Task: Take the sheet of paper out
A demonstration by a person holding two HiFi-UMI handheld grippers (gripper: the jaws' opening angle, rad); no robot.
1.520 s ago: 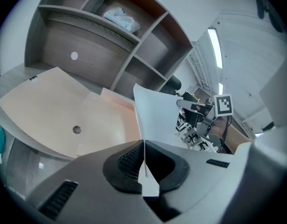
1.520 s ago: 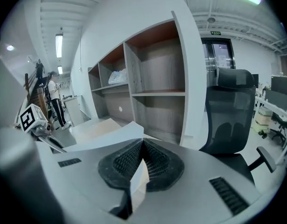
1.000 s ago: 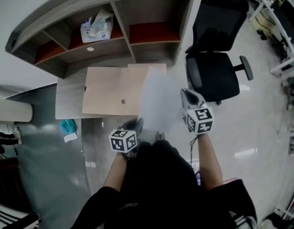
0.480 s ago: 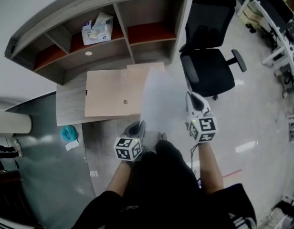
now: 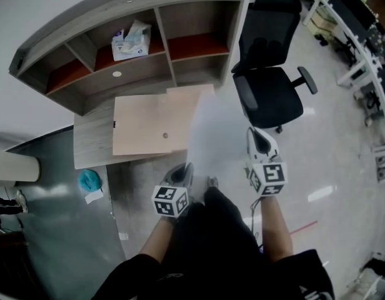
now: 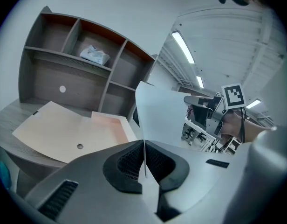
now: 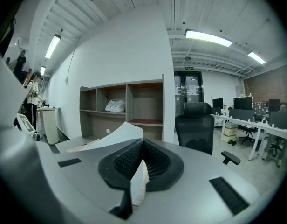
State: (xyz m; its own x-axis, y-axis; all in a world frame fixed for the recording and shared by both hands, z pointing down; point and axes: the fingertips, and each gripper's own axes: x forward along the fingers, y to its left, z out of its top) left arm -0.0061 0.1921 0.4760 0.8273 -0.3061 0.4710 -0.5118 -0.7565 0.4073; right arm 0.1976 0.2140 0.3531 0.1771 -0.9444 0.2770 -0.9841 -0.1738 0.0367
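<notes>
Office setting: shiny grey floor (image 5: 330, 167), a curved shelf unit (image 5: 117, 11) with a tissue pack (image 5: 131, 42) on it, a small desk (image 5: 89, 142) underneath and a black chair (image 5: 274, 99) off to the right. From the head view, the tan folder (image 5: 149, 124) lay flat on the desk, and you had the sheet of paper (image 5: 214, 136) up in the air in front of it, off the desk. The left gripper (image 5: 182, 172) was at its near bottom corner and the right gripper (image 5: 258, 144) on its right edge.

In the left gripper view, your ribbed pads (image 6: 127, 164) were squeezed right together with the paper's edge pinched between them, the sheet standing up and curling away toward the other gripper.

Right gripper view, same deal: pads (image 7: 125, 160) clamped closed on the sheet, which bowed off to the left toward the shelves.

So I'd say the pulling-out part looked basically done, since the sheet seemed to be out of the folder. The next move would probably be carrying it off and setting it down somewhere. For that you'd want both hands travelling together, so the paper neither gets yanked tight nor buckles.
</notes>
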